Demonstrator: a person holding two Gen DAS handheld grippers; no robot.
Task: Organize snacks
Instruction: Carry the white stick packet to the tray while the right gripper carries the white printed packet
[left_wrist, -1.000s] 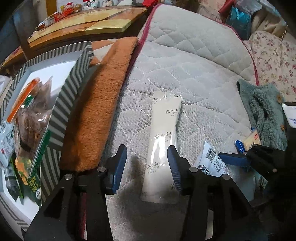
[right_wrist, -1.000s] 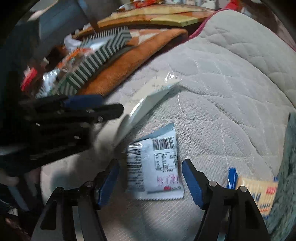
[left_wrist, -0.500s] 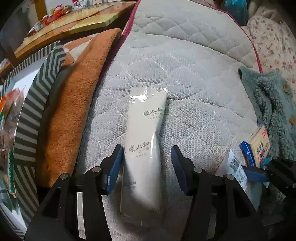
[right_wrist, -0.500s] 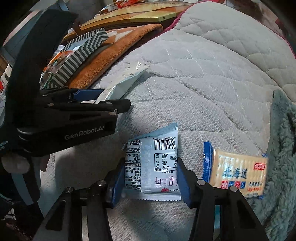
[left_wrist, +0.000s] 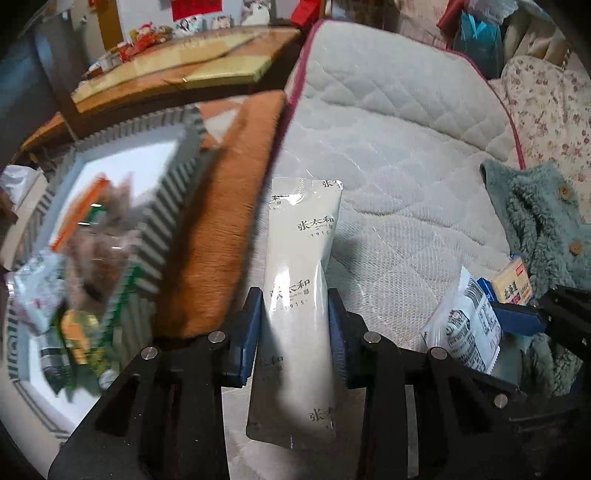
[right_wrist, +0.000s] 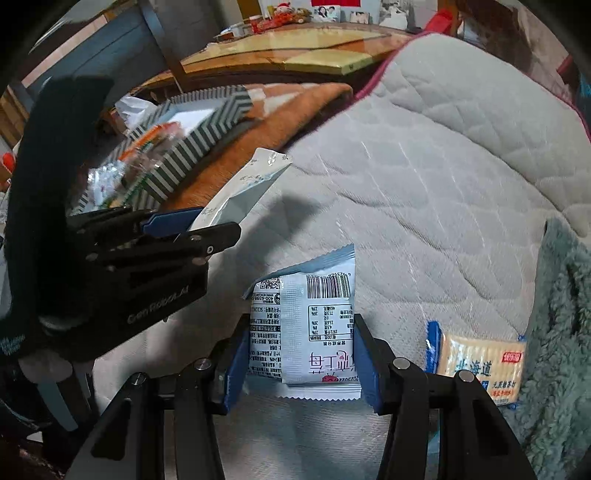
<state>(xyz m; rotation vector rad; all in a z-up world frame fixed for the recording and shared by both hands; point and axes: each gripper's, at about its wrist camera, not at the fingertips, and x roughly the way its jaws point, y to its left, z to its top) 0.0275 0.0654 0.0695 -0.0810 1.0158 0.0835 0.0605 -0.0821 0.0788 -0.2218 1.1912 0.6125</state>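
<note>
Risk first: left gripper (left_wrist: 293, 325) clamped across middle of long white glossy foil sachet (left_wrist: 301, 266), lifted off quilt; slick film, narrow pinch, free ends droop, could slide out. Right gripper (right_wrist: 299, 354) closed on pale blue crinkly plastic snack packet (right_wrist: 314, 321); puffy pillow shape may squirm loose. Left of both: striped cardboard box (left_wrist: 173, 206) holding snacks, likely destination. Right: yellow cracker packet (right_wrist: 480, 365) on grey quilted bed cover (right_wrist: 424, 177).
</note>
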